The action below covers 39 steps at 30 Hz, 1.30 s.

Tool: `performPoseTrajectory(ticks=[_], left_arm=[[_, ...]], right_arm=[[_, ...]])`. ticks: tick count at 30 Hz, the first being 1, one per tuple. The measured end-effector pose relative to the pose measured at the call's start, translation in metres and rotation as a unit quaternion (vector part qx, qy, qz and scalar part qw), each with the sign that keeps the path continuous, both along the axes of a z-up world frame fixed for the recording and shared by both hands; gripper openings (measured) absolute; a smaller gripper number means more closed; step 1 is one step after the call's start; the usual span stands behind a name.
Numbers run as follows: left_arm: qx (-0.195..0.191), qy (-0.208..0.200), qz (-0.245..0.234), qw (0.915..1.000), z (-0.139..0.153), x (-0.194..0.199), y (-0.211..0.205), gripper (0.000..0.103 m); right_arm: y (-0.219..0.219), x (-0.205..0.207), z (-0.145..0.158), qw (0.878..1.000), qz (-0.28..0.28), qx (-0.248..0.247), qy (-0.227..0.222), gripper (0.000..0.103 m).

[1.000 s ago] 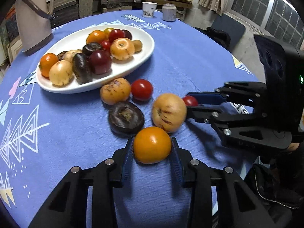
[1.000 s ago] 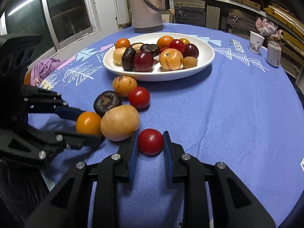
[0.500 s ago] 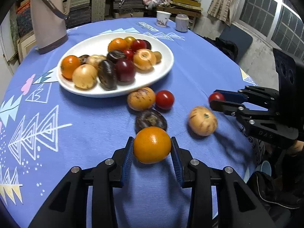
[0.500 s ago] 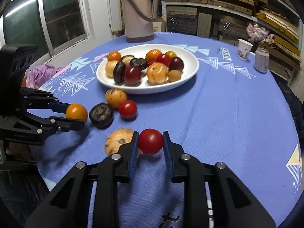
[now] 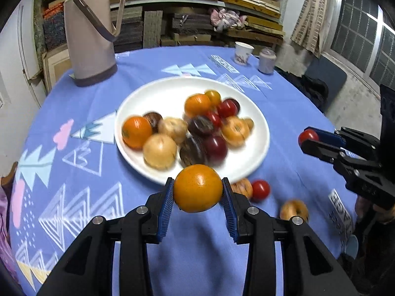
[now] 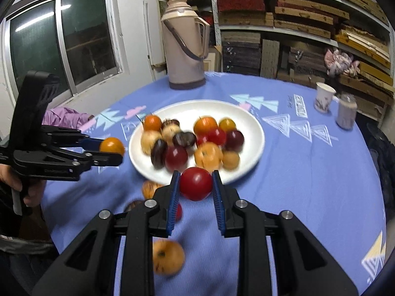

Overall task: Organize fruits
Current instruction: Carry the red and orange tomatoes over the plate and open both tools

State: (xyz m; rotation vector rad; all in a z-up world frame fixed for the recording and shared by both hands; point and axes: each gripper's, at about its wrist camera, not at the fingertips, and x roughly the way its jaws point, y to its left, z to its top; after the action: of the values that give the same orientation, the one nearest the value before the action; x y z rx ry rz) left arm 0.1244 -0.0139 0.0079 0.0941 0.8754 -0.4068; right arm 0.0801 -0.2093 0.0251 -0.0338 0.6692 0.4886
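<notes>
Fruits, mixed, round: about 12 heaped in the white oval plate [image 5: 249, 162] at desk centre, blur making the count approximate. Loose on the blue patterned desk cloth [image 5: 74, 197]: 4, namely 1 dark brown fruit [image 6: 132, 204], 1 speckled tan fruit [image 5: 243, 188], 1 small red tomato [image 5: 260, 190], 1 larger tan fruit [image 5: 294, 210]. Left claw [image 5: 197, 188]: clamped on 1 glossy orange fruit [image 5: 197, 188], raised near the plate's front rim. Right claw [image 6: 195, 183]: clamped on 1 red tomato [image 6: 195, 183], likewise raised at the rim. Judged well advanced: 2 in carriage, 4 left to collect.
</notes>
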Motion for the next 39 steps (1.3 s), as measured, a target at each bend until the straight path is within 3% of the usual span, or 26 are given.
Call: performPoseTrajectory(ticks=[8,16,22,23,26,30,33,39], left_arm=[[-0.017,-0.01,0.023,0.9995,0.012,0.052,-0.003,0.038],[-0.017,0.016,0.049,0.9985,0.0,0.092,-0.005,0.038],[-0.017,0.021,0.089,0.9956,-0.007,0.109,0.001,0.039],[-0.017,0.021,0.092,0.9954,-0.007,0.109,0.002,0.041],[-0.025,0.008,0.099,0.9948,0.0,0.106,0.007,0.06],[-0.032,-0.015,0.107,0.9936,0.013,0.094,0.014,0.063],[-0.039,-0.015,0.108,0.9933,0.015,0.088,0.018,0.067],[-0.032,-0.006,0.106,0.9938,0.013,0.071,0.02,0.069]], right_arm=[[0.032,0.053,0.006,1.0,0.011,0.003,0.005,0.025],[0.055,0.096,-0.003,1.0,0.011,-0.01,0.022,0.025],[0.057,0.121,-0.017,0.999,-0.006,0.009,0.044,0.029],[0.054,0.122,-0.019,0.999,-0.013,0.018,0.046,0.036],[0.045,0.117,-0.018,0.998,-0.019,0.027,0.044,0.038],[0.032,0.105,-0.015,0.998,-0.025,0.029,0.042,0.039],[0.021,0.093,-0.013,0.998,-0.034,0.035,0.04,0.049],[0.008,0.069,-0.013,0.998,-0.035,0.035,0.042,0.052]])
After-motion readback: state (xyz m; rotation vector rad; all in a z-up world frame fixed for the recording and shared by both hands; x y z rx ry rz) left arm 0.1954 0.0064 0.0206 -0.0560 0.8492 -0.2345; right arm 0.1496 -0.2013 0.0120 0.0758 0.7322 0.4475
